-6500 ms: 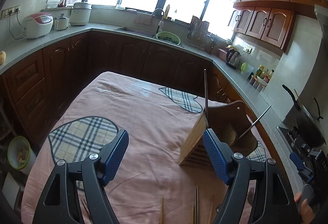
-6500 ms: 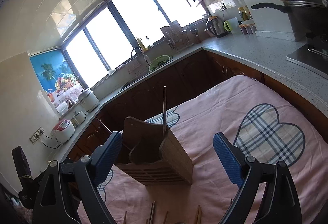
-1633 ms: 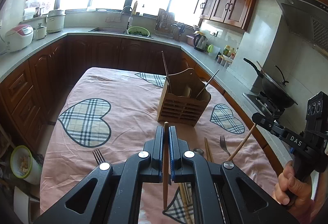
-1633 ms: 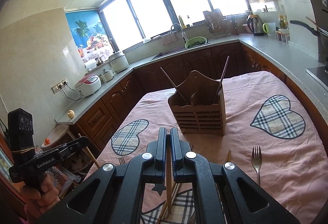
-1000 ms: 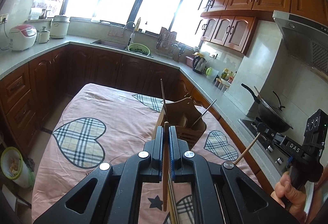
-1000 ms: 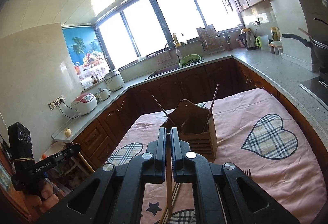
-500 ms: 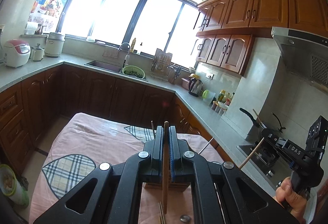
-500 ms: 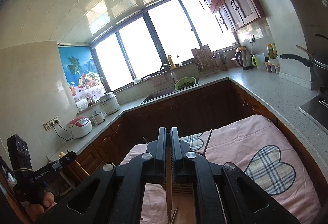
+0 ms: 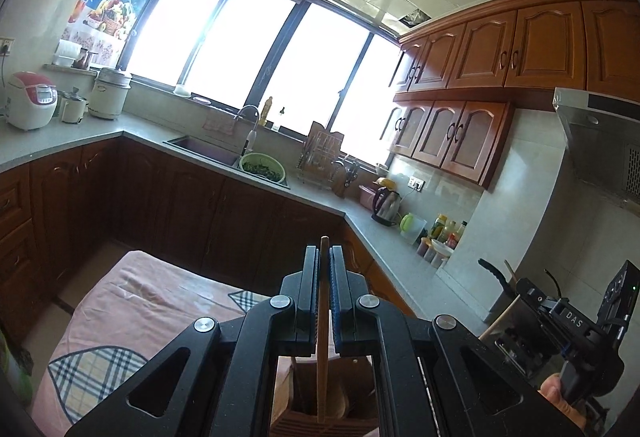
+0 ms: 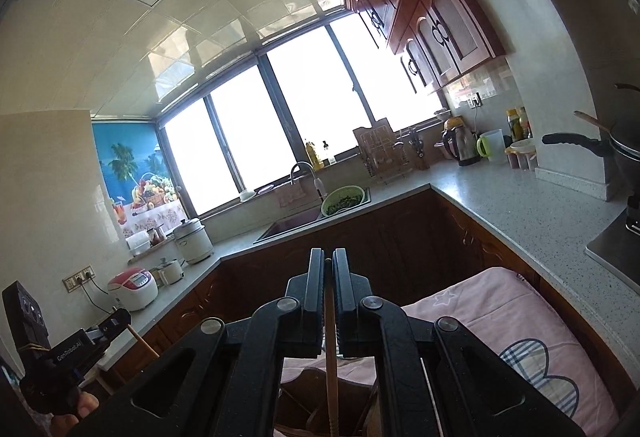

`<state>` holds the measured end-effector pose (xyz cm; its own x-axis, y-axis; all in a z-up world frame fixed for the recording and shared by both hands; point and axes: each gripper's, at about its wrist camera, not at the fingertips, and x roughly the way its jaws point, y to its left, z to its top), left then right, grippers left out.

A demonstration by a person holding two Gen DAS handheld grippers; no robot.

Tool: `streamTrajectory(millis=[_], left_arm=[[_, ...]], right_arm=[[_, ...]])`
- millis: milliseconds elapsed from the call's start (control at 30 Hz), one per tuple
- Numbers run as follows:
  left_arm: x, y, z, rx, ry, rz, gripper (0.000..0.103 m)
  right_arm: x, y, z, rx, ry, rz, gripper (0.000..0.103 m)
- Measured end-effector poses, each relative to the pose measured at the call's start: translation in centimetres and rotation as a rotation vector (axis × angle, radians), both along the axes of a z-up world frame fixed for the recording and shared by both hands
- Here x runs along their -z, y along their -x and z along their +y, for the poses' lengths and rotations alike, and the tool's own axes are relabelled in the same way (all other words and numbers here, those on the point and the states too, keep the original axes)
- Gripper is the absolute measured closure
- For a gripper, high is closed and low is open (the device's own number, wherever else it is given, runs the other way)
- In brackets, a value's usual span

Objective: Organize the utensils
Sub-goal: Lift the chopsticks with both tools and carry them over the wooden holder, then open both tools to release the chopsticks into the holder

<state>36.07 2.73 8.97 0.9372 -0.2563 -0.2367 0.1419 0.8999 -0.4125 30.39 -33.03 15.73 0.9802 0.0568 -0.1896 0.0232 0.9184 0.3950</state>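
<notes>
My left gripper [image 9: 324, 257] is shut on a wooden chopstick [image 9: 322, 337] that hangs down between the blue pads; its lower tip is inside the wooden utensil holder [image 9: 320, 421] straight below. My right gripper [image 10: 328, 269] is likewise shut on a wooden chopstick [image 10: 331, 369], hanging over the same wooden holder [image 10: 316, 397]. The right gripper [image 9: 516, 313] with its stick also shows at the lower right of the left wrist view, and the left gripper [image 10: 128, 321] at the lower left of the right wrist view. The holder's compartments are mostly hidden by the gripper bodies.
A pink tablecloth with plaid hearts [image 9: 132, 301] covers the table [image 10: 504, 309]. Dark cabinets and a grey counter [image 9: 320, 197] wrap around behind, with a sink [image 9: 204, 149], green bowl [image 9: 262, 167], kettle [image 9: 386, 203] and rice cooker [image 9: 30, 105]. A black pan [image 10: 624, 145] sits on the stove at right.
Both grippers moved forward over the holder, which slid to the bottom edge of both views. The forks and loose chopsticks on the cloth left view. Each gripper stayed shut on its chopstick.
</notes>
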Motion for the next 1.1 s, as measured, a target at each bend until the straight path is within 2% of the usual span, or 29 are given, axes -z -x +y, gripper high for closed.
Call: streamTrajectory(millis=[200,367,567,733,867,1100], left_arm=[[3.7,-4.7,-1.9,-0.024,0.001,0.052,0.1],[7.4,-7.7,-3.1,-0.033,0.009,0.099,0.1],[9.5,-9.9,-4.3,-0.026,-0.013,0.141,0.1],[8.7,-11.0,-5.2,-0.015,-0.044,0.15,0.099],[8.0,-11.5,-5.7,0.0,-0.061,0.161,0.099],[7.3,-9.9,-4.0,0.013,-0.07,0.174,0.099]], right_arm=[[3.0,-2.1,-0.4,0.026,0.009,0.023,0.099],[6.5,-3.4,-0.4,0.01,-0.005,0.08,0.099],[9.6,-4.1,-0.6,0.004,-0.038,0.125,0.099],[11.2,-4.2,-0.9,0.003,-0.07,0.151,0.098],[11.0,-4.5,-0.3,-0.003,-0.055,0.165,0.098],[11.0,-4.6,-0.5,-0.013,-0.067,0.19,0.093]])
